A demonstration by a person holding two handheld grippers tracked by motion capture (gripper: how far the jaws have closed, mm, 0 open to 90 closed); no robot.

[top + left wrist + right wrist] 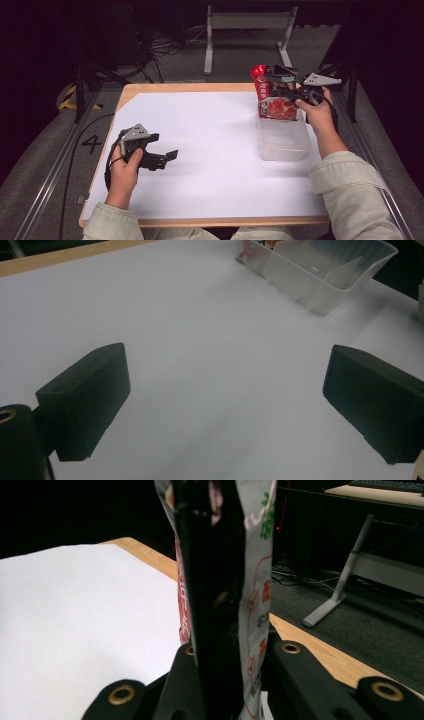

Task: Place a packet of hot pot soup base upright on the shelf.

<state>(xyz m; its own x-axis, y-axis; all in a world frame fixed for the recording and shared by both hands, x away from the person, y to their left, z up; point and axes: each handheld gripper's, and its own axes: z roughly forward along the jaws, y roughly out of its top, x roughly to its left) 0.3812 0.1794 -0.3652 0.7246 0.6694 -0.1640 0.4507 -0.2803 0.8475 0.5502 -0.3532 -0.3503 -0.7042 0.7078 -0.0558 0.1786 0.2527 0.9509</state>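
A red and white snack packet (pixel 270 95) hangs upright over the far end of a clear plastic bin (pixel 283 137) at the table's right. My right gripper (pixel 286 85) is shut on the packet's upper part, held up by the person's right hand. In the right gripper view the packet (pixel 225 570) stands pinched between the two black jaws, its lower end hidden. My left gripper (pixel 162 154) rests low over the white sheet at the left, open, with nothing between its fingers (pixel 85 400). The bin (pixel 325 275) lies far ahead in the left gripper view.
A white sheet (pixel 210 150) covers most of the wooden table (pixel 150 87). Beyond the far edge are grey floor, cables and white desk legs (pixel 247 30). Metal rails (pixel 50 170) run along both sides of the table.
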